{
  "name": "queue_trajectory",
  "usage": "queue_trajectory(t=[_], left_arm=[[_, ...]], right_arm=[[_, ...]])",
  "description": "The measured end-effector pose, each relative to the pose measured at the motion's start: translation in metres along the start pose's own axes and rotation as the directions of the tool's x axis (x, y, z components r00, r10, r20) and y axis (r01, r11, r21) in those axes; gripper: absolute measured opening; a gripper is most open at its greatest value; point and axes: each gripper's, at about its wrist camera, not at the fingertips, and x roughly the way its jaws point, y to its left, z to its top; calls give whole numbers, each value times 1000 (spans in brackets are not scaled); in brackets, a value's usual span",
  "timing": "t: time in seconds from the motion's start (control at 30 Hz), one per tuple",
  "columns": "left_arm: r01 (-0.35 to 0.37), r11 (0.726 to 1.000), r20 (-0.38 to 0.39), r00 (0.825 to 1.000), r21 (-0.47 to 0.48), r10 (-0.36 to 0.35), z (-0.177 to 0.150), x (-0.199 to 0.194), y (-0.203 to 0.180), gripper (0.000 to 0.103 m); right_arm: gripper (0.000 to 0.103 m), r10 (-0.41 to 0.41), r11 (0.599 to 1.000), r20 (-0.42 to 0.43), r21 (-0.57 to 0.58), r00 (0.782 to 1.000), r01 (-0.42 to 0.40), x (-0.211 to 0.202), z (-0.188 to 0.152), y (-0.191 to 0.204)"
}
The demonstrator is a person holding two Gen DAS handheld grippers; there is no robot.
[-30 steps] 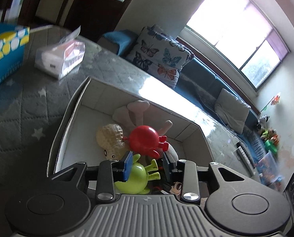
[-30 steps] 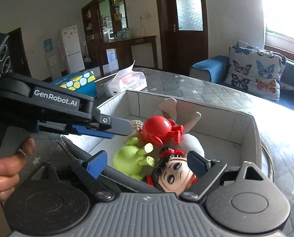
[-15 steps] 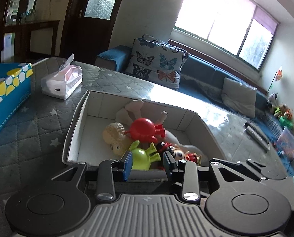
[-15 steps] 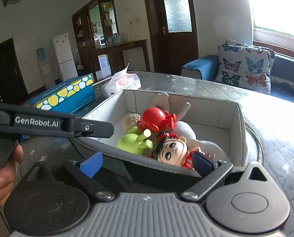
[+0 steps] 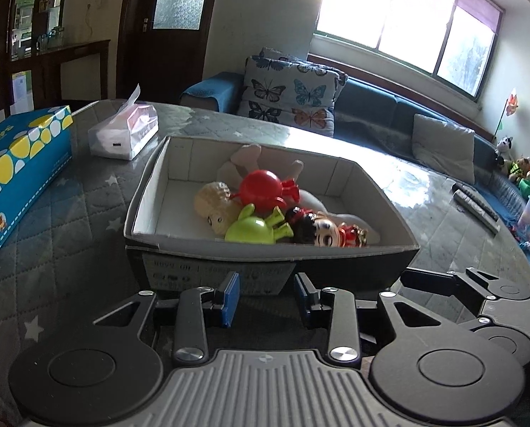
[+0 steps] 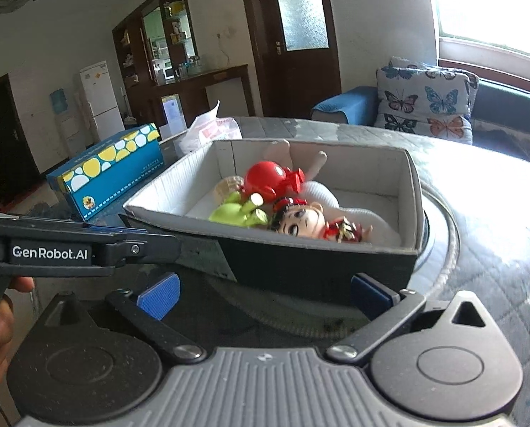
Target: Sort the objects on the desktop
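A dark cardboard box (image 5: pixel 265 270) (image 6: pixel 300 267) with a white inside stands on the quilted table. In it lie a red toy (image 5: pixel 263 186) (image 6: pixel 268 178), a green toy (image 5: pixel 252 227) (image 6: pixel 234 211), a black-haired doll (image 5: pixel 323 231) (image 6: pixel 300 220), a tan doll head (image 5: pixel 215 206) and a pale plush (image 5: pixel 243 156). My left gripper (image 5: pixel 266 299) is open and empty just in front of the box's near wall. My right gripper (image 6: pixel 265 293) is wide open and empty at the box's near corner. The left gripper's arm (image 6: pixel 69 249) shows in the right wrist view.
A blue and yellow tissue box (image 5: pixel 19 163) (image 6: pixel 112 167) and a soft tissue pack (image 5: pixel 122 131) (image 6: pixel 211 128) lie beyond the box on the left. Two remotes (image 5: pixel 475 206) lie at the table's far right. A sofa with butterfly cushions (image 5: pixel 293 96) stands behind.
Both grippers have pulled back out of the box and down in front of it. The doll that was between the right gripper's fingers now lies in the box.
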Motion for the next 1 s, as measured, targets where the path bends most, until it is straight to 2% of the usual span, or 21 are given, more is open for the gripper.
queue_trajectory(t=[0.3, 1.0], left_arm=[[-35, 999, -31, 999, 15, 35, -14, 4, -2, 37], [-130, 990, -40, 990, 60, 132, -25, 6, -2, 37]], right_arm=[[103, -10, 1000, -26, 16, 1000, 11, -1, -14, 5], [103, -30, 999, -72, 36, 997, 33, 10, -26, 13]])
